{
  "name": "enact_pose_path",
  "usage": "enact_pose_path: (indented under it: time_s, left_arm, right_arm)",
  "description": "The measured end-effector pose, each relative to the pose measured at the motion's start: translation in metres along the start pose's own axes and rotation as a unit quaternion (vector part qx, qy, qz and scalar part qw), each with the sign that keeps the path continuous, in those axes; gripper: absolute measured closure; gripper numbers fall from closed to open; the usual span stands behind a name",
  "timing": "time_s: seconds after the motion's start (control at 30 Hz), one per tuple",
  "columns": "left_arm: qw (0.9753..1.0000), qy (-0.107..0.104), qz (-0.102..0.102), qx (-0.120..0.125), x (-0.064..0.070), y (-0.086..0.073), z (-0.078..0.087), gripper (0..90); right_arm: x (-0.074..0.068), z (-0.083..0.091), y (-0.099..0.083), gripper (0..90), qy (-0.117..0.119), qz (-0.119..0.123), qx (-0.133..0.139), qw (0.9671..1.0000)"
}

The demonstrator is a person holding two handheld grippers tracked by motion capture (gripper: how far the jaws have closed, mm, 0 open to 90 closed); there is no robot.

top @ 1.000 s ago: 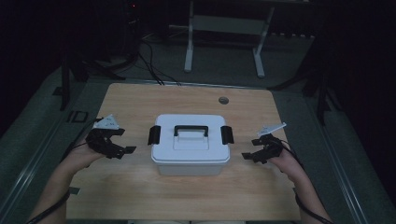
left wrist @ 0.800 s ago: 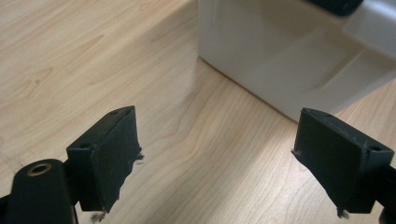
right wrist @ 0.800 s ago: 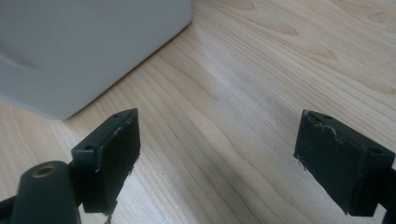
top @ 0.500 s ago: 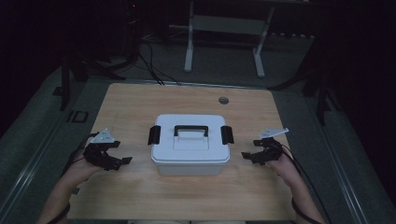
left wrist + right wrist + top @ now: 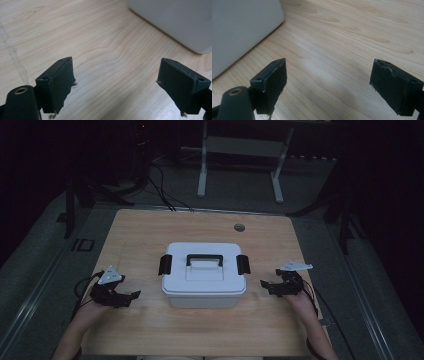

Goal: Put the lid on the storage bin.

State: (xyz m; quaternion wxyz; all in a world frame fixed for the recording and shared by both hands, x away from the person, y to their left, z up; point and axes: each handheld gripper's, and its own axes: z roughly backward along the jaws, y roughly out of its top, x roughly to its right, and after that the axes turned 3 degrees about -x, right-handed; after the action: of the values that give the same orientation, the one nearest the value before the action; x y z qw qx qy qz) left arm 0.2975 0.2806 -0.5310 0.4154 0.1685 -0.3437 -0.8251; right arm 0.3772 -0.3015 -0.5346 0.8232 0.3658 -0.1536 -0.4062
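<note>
Box point(image 5: 203, 276) sits mid-table, lid latched, between the left gripper point(image 5: 131, 296) and right gripper point(image 5: 265, 284), both near it with jaws apart and empty. It looks rigid, smooth plastic (likely slippery at the walls); the black handle point(image 5: 204, 259) on top seems the surest hold.
</note>
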Motion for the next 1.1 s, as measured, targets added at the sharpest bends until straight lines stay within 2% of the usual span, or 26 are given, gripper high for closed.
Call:
enact_pose_path:
  time_s: [0.27, 0.43, 0.53, 0.6, 0.67, 0.8, 0.87, 1.0, 1.03, 1.07, 1.1]
  left_arm:
    - [0.9991, 0.039, 0.017, 0.003, 0.008, -0.011, -0.009, 13.8]
    - [0.9973, 0.072, 0.013, 0.008, 0.013, -0.015, -0.011, 13.8]
    - [0.9954, 0.090, 0.024, 0.021, 0.016, -0.016, -0.010, 13.8]
    - [0.9933, 0.108, 0.031, 0.027, 0.018, -0.017, -0.010, 13.8]
    - [0.9918, 0.121, 0.030, 0.026, 0.019, -0.017, -0.010, 13.8]
    - [0.9900, 0.134, 0.037, 0.023, 0.022, -0.020, -0.013, 13.8]
    - [0.9880, 0.149, 0.037, 0.020, 0.023, -0.021, -0.014, 13.8]
    - [0.9858, 0.157, 0.049, 0.032, 0.024, -0.023, -0.012, 11.6]
    - [0.9848, 0.161, 0.056, 0.037, 0.023, -0.023, -0.011, 11.6]
    - [0.9824, 0.170, 0.064, 0.046, 0.023, -0.023, -0.010, 11.6]
    - [0.9815, 0.173, 0.067, 0.050, 0.023, -0.023, -0.009, 11.6]
  right_arm:
    - [-0.002, 0.004, -0.009, 13.6, -0.043, -0.027, 0.033, 0.9982]
    - [-0.002, 0.006, -0.014, 13.5, -0.064, -0.037, 0.042, 0.9964]
    - [-0.004, 0.007, -0.015, 13.3, -0.075, -0.043, 0.049, 0.9950]
    - [-0.005, 0.008, -0.017, 13.2, -0.082, -0.046, 0.050, 0.9943]
    - [-0.006, 0.009, -0.018, 13.2, -0.089, -0.053, 0.053, 0.9932]
    - [-0.007, 0.011, -0.023, 12.7, -0.110, -0.064, 0.054, 0.9904]
    - [-0.006, 0.012, -0.025, 12.6, -0.121, -0.076, 0.057, 0.9882]
    - [-0.003, 0.015, -0.030, 12.6, -0.132, -0.097, 0.069, 0.9842]
    - [-0.003, 0.016, -0.031, 12.6, -0.133, -0.099, 0.070, 0.9836]
    - [-0.003, 0.016, -0.031, 12.7, -0.134, -0.099, 0.073, 0.9834]
    - [-0.004, 0.016, -0.032, 12.7, -0.136, -0.098, 0.075, 0.9830]
